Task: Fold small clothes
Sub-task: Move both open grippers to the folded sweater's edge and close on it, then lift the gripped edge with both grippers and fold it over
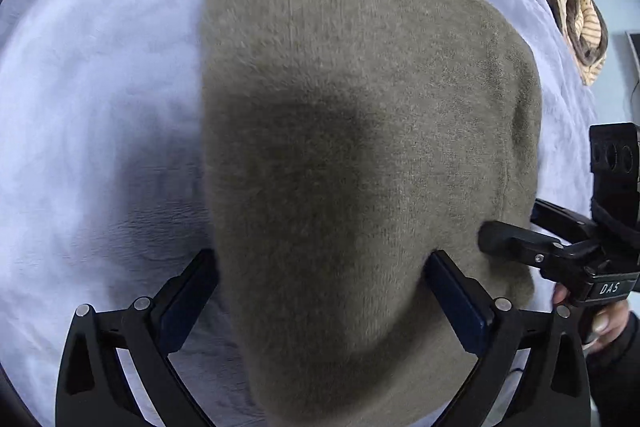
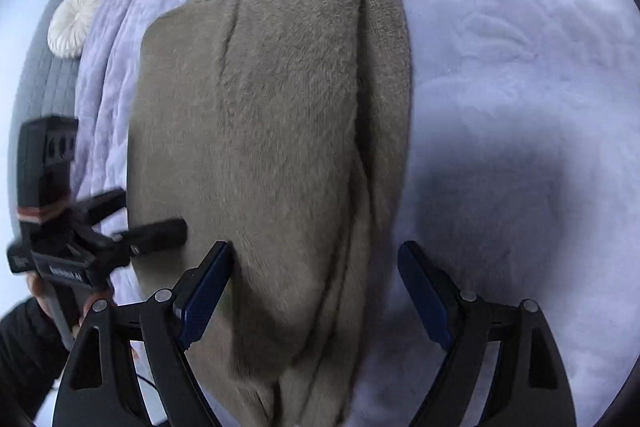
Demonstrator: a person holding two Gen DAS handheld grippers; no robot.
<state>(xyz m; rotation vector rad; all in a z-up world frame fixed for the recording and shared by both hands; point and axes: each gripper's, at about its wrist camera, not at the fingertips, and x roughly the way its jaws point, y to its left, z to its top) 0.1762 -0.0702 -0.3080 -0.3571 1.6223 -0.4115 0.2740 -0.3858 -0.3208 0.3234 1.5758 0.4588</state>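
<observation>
Sweater point(image 1: 360, 147): fuzzy olive-brown knit, lying on the pale lavender bedspread point(image 1: 100, 87), already folded into a long narrow stack running near to far. Right wrist view shows layered edges along its right side, with a ribbed band point(image 2: 386, 27) peeking out at the far right corner.

Left gripper point(image 1: 320, 291): jaws spread wide, straddling the near end of the stack, left pad off the cloth over the bedspread, right pad over the knit. Not pinching anything.

Right gripper point(image 2: 316, 287): also spread, left pad over the fabric, right pad over bare bedspread just beside the stack's right edge. Nothing held.

My read: next is the near-to-far fold, halving the length. To do it well:
- Drop each gripper onto a near corner and catch all layers in the bite, not just the top one. The loose layers on the right side look likely to slip.
- Close both at the same depth from the near edge so the fold line stays square.
- Lift low and carry far together, then land near edge on far edge.
- Fuzzy knit is thick and springy; press the crease before letting go.

Far right, a brown and striped bundle point(image 1: 572, 7) is well clear.
</observation>
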